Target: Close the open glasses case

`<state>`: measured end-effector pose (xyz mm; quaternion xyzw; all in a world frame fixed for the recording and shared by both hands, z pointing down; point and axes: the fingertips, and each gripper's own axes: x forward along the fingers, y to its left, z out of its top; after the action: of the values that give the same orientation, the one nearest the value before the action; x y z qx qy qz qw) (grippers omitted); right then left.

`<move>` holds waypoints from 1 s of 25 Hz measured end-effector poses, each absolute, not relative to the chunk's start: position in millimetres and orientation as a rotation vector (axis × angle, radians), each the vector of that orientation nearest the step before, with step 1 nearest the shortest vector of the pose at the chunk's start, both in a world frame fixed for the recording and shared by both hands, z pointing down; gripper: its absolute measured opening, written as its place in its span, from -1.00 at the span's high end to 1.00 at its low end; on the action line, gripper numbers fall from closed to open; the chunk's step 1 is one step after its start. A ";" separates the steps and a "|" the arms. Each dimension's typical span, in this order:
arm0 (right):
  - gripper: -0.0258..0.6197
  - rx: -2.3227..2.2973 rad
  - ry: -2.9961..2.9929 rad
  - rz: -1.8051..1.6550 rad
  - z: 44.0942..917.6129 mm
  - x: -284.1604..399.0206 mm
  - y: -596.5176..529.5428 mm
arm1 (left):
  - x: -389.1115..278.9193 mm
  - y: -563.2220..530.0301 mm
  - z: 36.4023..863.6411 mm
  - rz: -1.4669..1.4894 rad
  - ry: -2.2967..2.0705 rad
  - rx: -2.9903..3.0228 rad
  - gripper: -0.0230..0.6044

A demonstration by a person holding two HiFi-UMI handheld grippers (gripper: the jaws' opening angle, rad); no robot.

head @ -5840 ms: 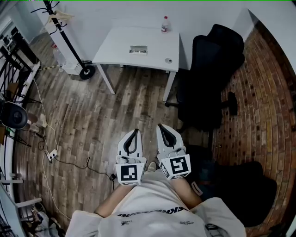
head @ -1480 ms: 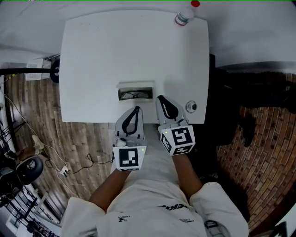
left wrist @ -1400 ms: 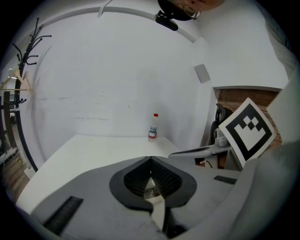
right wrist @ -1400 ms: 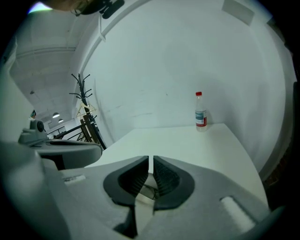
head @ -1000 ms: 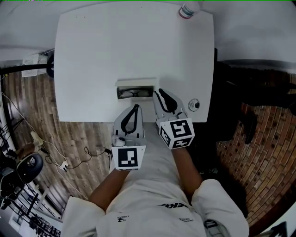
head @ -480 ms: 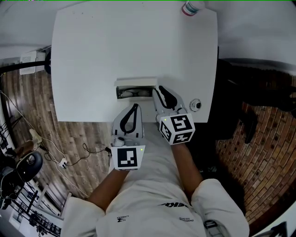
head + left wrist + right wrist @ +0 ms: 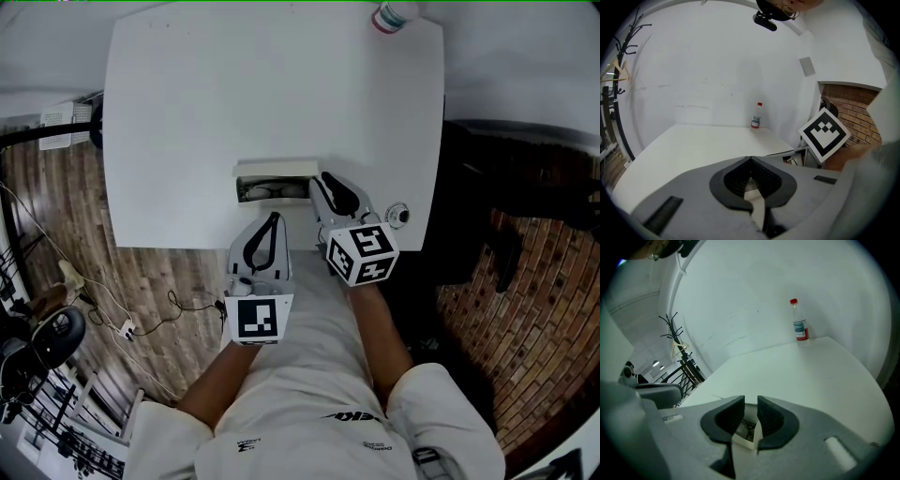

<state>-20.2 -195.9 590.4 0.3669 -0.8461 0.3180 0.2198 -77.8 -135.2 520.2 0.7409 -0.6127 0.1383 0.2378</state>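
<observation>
The right gripper (image 7: 324, 181) has crept up to the right end of the open glasses case (image 7: 274, 180). The case lies mid-frame, near the lower edge of the white table (image 7: 187, 103). The right jaws are a little apart (the case's end shows between them). The left gripper (image 7: 273, 218) hangs just below the case, jaws pressed together on nothing.

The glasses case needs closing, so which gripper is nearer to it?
Right. The right gripper is at the right end of the glasses case; the left gripper hangs short of its front side, over the table's near edge.
</observation>
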 end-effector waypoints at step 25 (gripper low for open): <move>0.74 0.959 -2.318 0.993 603.3 -21.0 -198.9 | -78.0 -130.5 523.1 0.386 -1.677 2.029 0.93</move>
<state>-21.0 -198.9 603.3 0.3466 -0.8382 0.3592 0.2198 -78.0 -130.5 523.1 0.7408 -0.6120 0.1408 0.2382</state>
